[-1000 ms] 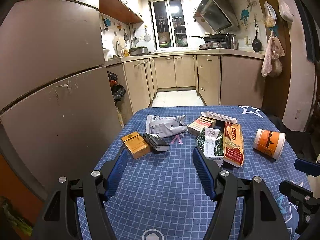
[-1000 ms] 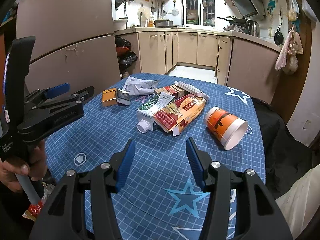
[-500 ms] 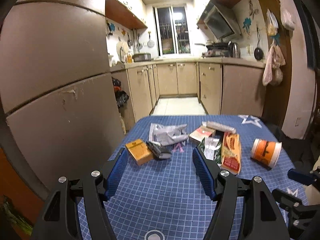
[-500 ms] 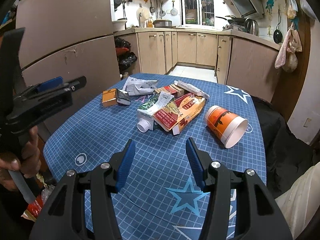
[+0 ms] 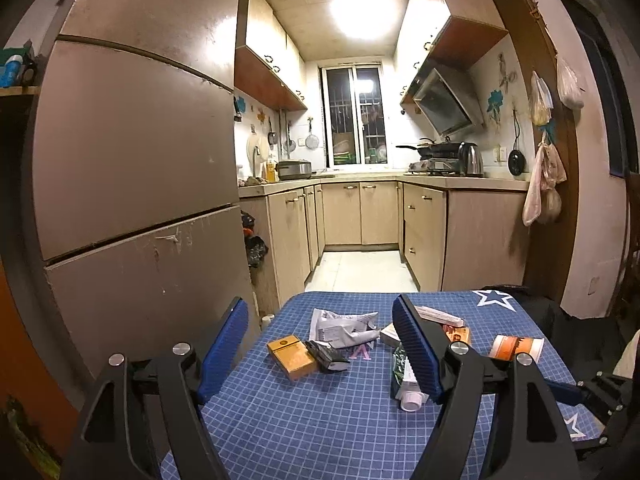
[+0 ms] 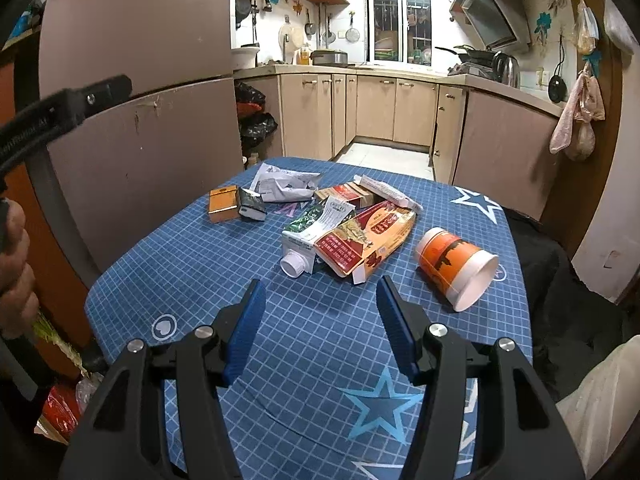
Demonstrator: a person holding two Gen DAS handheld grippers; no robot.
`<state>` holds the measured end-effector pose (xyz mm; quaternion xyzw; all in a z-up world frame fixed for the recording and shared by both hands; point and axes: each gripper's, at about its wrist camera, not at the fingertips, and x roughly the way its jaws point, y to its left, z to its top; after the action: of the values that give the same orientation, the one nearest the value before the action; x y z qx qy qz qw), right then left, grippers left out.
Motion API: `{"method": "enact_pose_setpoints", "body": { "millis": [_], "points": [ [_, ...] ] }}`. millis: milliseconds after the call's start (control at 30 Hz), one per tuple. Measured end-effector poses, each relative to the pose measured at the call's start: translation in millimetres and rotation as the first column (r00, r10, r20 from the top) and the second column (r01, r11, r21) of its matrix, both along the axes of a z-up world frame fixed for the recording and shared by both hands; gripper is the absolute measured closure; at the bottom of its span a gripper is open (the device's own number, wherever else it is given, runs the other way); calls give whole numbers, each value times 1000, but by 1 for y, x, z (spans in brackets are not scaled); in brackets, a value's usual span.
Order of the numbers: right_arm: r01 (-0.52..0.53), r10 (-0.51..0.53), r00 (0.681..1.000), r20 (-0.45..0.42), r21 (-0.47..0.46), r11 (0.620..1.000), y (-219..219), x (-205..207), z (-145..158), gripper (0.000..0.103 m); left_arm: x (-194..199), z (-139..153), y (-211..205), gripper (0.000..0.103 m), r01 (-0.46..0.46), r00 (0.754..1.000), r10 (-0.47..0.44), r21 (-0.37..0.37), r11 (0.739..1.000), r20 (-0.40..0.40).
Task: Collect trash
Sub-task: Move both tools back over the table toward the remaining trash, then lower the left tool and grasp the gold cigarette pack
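The trash lies in a bunch on my blue checked tablecloth with pale stars (image 6: 320, 340), toward the far half of the table. In the middle is a flat red and yellow cardboard box (image 6: 366, 236). Touching it at 9 o'clock is a green and white drink carton with a round white cap (image 6: 306, 236). A white paper slip (image 6: 334, 214) lies on top of the carton. Just behind the flat box, at 12 o'clock, sit a small red box (image 6: 346, 194) and a long white box (image 6: 386, 191). At 3 o'clock, a little apart, an orange and white paper cup (image 6: 456, 266) lies on its side with its open mouth toward me. Off at 10 o'clock is a crumpled grey and white plastic bag (image 6: 284, 182). Beside it is a small dark packet (image 6: 251, 204) that touches a small orange box (image 6: 223, 203).

My right tongs (image 6: 320, 320) hang over the near part of the cloth, spread wide and holding nothing. My left tongs (image 5: 320, 340) are spread wide too, with nothing in them, held above the near left edge of the table. A tall brown fridge (image 5: 132, 160) stands at 9 o'clock of the table. Tan kitchen cupboards (image 6: 376, 108) run along the back.
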<state>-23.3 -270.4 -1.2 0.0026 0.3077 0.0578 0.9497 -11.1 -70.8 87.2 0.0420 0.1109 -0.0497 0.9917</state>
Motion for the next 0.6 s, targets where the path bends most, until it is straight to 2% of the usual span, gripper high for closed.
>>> {"method": "enact_pose_setpoints", "body": {
  "millis": [400,467,533,600],
  "points": [
    [0,0,999,-35,-6,1000,4,15,-14,48,21,-10,2,25,-7,999,7,-8,1000,-37],
    [10,-10,999,-50,-5,1000,1,18,-20,48,35,-16,9,25,7,996,-9,-28,1000,-88],
    [25,-25,998,-64,-6,1000,-3,22,-26,48,56,-28,21,25,19,984,-30,-62,998,-177],
    [40,-41,996,-74,-4,999,-8,25,-30,47,88,-50,39,25,37,946,-71,-112,993,-315]
  ]
}}
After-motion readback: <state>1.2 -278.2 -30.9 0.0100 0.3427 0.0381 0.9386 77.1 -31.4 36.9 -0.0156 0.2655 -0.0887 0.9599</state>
